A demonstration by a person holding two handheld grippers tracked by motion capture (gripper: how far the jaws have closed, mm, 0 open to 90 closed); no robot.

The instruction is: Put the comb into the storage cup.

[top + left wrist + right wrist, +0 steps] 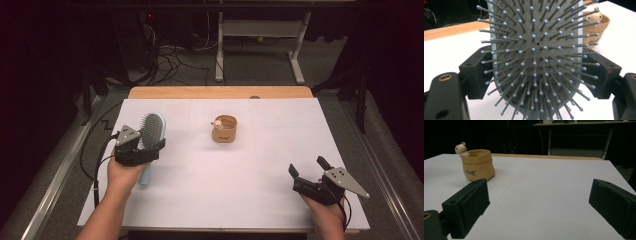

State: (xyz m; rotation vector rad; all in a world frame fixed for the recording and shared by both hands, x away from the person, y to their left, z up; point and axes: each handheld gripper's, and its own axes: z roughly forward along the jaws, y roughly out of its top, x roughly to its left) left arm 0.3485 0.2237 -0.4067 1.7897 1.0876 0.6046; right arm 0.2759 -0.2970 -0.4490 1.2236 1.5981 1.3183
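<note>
Left gripper (pixel 146 146) clamped on a pale-blue plastic paddle hairbrush with grey bristles (pixel 150 131), raised over the white table (pixel 240 190). Right gripper (pixel 310 167) rests with jaws apart; tan sack-shaped pot (pixel 224 129) stands mid-table.

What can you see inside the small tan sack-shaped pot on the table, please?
In the tan pot the inside reads as a bare hollow in the high view, with a small cream figure perched at its rim. The bottom is hidden by the pot's own wall.
</note>
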